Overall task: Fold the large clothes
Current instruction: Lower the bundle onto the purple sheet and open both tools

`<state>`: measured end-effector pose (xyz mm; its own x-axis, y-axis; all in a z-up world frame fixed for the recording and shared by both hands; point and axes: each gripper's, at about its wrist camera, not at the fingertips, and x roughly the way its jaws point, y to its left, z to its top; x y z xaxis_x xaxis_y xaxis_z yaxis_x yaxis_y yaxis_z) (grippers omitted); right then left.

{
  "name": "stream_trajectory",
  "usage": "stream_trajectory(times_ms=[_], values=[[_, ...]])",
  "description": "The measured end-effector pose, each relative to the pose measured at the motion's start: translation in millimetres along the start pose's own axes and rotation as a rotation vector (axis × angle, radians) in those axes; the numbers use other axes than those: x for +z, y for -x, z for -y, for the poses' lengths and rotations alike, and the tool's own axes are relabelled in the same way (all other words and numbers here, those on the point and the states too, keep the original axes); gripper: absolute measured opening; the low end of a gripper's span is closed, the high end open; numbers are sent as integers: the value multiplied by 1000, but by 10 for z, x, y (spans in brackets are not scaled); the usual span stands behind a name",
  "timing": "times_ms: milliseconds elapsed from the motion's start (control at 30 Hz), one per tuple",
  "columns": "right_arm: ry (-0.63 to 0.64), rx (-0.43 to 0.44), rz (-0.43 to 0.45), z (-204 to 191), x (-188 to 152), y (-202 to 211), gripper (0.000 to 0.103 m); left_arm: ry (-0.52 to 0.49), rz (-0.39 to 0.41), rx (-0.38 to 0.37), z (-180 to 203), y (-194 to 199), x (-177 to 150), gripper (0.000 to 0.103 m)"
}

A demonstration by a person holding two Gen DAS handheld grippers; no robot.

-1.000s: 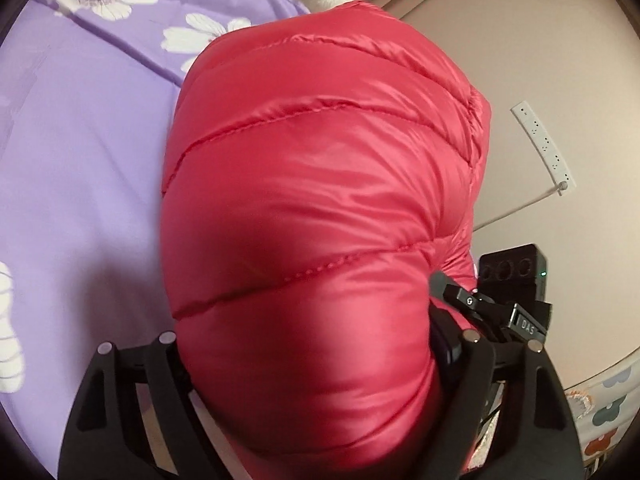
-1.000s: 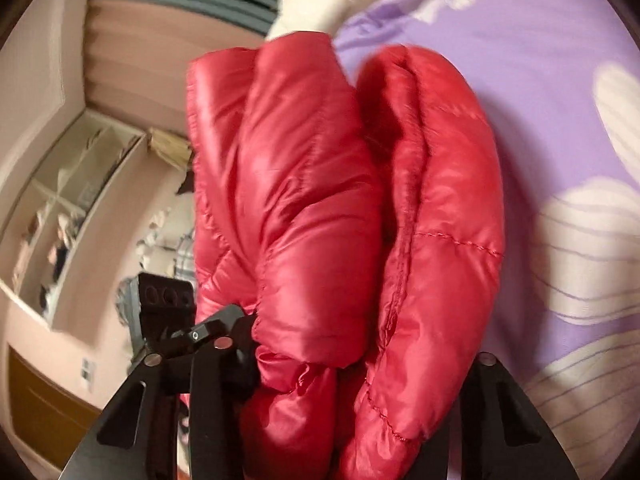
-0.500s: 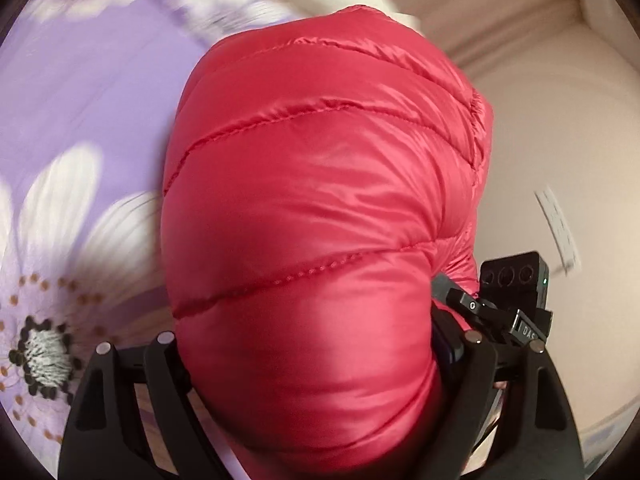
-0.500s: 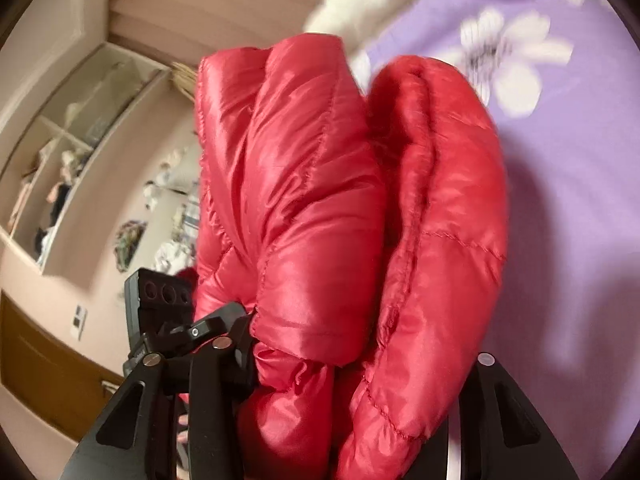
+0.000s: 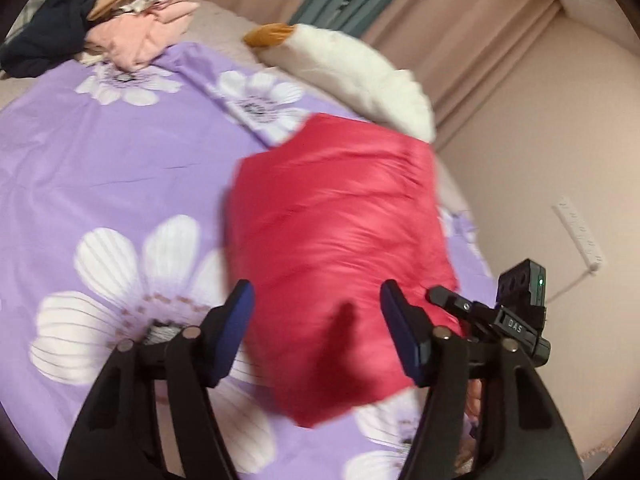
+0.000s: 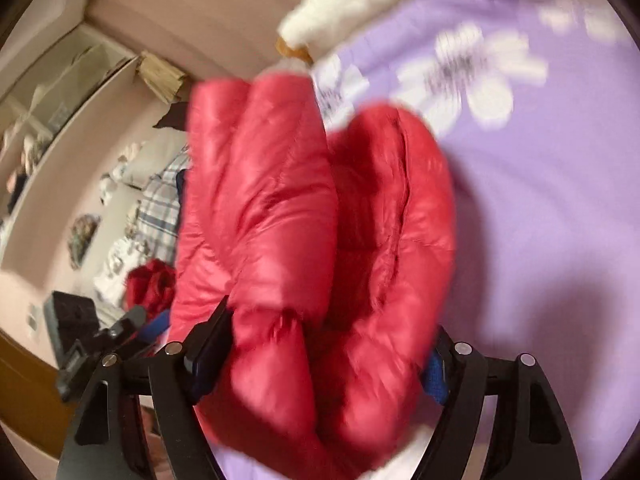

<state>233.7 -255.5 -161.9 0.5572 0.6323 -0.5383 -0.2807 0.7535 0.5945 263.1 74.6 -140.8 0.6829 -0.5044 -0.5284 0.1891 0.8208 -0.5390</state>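
Note:
A red quilted puffer jacket [image 5: 340, 220], folded into a thick bundle, lies on the purple flowered bed sheet [image 5: 100, 160]. My left gripper [image 5: 316, 286] hovers over its near end. The jaws are closing, but both blue pads stand free of the fabric. In the right wrist view the jacket [image 6: 260, 200] bulges between the fingers of my right gripper [image 6: 332, 316]. Its jaws are opening, and both pad faces show beside the fabric. The picture is blurred there.
A long white plush toy [image 5: 352, 68] lies behind the jacket at the bed's far edge. A pile of clothes [image 5: 136, 32] sits at the far left corner. A power strip [image 5: 580, 232] hangs on the wall to the right. Shelves [image 6: 40, 120] line the far wall.
The jacket filled my left jaws before and now lies on the sheet beyond the freed fingers. My right fingers have spread wider. Both views swung across the bed.

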Motion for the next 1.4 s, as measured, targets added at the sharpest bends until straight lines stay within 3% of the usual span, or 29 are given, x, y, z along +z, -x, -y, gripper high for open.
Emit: stream_trajectory(times_ms=[33,133,300,367,400,467,567,667,833,1100,1267,1300,1333,1367,1400], values=[[40,-24,37,-76,13,129,79,-23,-2,3,138,-7,-1,62],[96,-39,128,-263,15,371,77,-112,-45,101,404,-173,-91,62],[218,27,236,-521,53,521,60,-250,-37,180,461,-201,-244,63],[282,49,159,-577,59,272,44,-262,-42,167,425,-294,-214,63],[284,27,124,-562,63,137,37,-258,-51,160,373,-349,-187,62],[220,-53,26,-372,60,-258,12,-259,-80,165,270,-440,-169,63],[134,-71,-35,-129,0,-577,0,-269,-111,182,205,-498,-191,63],[214,-149,-32,-142,-137,-705,0,-289,-108,218,219,-551,-259,63],[120,-86,-17,128,-223,-814,0,-313,-95,291,247,-700,-325,64],[200,-210,26,-302,-251,-644,0,-252,-79,274,181,-602,-265,69],[180,-183,-4,-421,-223,-413,0,-169,-72,296,248,-315,-204,72],[178,-171,-4,-444,-216,-362,2,-145,-71,292,256,-246,-184,73],[177,-157,1,-435,-215,-312,15,-131,-66,290,269,-184,-166,74],[176,-141,7,-433,-219,-272,37,-131,-59,293,285,-144,-159,75],[175,-108,10,-430,-225,-239,49,-141,-51,304,313,-105,-158,76]])
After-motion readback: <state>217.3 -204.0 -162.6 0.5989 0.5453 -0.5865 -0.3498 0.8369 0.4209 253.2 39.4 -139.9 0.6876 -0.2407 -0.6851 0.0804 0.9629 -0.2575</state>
